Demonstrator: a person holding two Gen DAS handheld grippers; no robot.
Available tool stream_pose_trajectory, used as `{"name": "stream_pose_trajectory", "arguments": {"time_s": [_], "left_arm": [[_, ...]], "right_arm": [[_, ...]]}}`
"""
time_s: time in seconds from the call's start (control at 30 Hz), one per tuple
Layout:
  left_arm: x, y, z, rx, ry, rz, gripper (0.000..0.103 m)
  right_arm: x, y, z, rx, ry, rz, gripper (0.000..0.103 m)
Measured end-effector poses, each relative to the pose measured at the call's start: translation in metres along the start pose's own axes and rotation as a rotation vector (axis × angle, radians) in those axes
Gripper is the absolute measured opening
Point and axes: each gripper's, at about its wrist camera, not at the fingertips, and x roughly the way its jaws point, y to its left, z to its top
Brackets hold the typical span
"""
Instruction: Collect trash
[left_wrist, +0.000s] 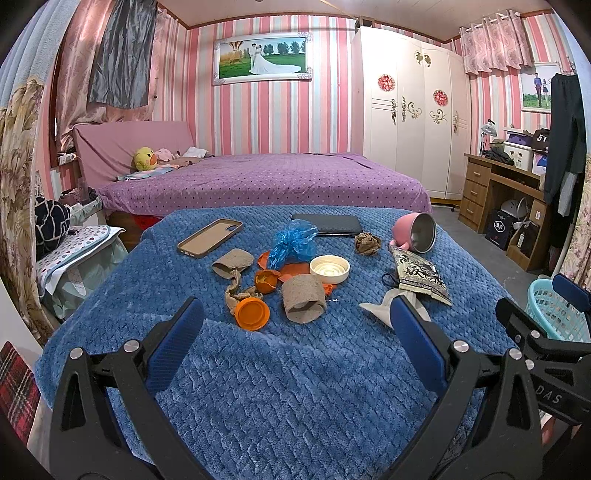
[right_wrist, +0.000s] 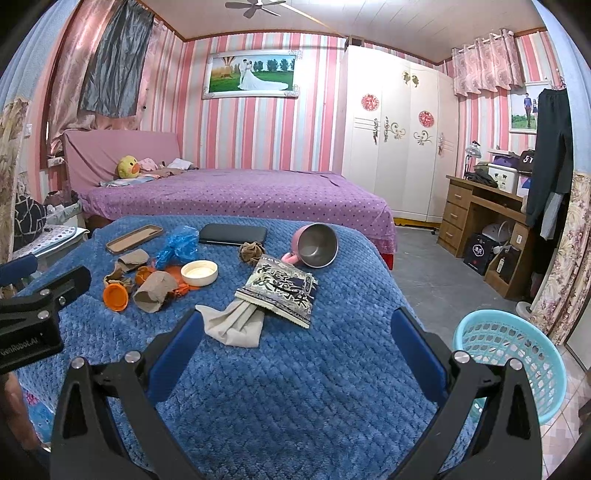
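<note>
Both my left gripper (left_wrist: 295, 332) and right gripper (right_wrist: 295, 339) gape empty; the snack wrapper (right_wrist: 279, 291) looks light, crinkly, slippery, so I'd pinch its near edge.

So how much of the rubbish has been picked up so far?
None, it seems. The basket looks empty. Both the left gripper and right gripper are open, holding nothing. Still on the blue blanket: snack packet, orange cap, cardboard tube, blue plastic bag.

Both wrist views overlook blue blanket (left_wrist: 280, 387) nearby
</note>
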Motion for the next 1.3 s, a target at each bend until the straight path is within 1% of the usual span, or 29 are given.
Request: {"name": "stream_pose_trajectory", "arguments": {"time_s": [0.23, 0.3, 1.2, 1.3], "left_arm": [[0.000, 0.000, 0.000, 0.000, -0.001, 0.000, 0.098], [0.000, 0.000, 0.000, -0.001, 0.000, 0.000, 0.098], [0.000, 0.000, 0.000, -0.003, 0.002, -0.002, 0.098], [0.001, 0.001, -0.001, -0.001, 0.001, -0.002, 0.098]], "right_arm": [[0.003, -0.002, -0.003, -0.001, -0.001, -0.001, 0.099], [-0.002, -0.008, -0.003, -0.001, -0.001, -0.002, 0.099], [0.000, -0.004, -0.003, -0.004, 0.001, -0.004, 0.099], [0.001, -0.009, -0.005, -0.002, 0.003, -0.005, 0.099]]}}
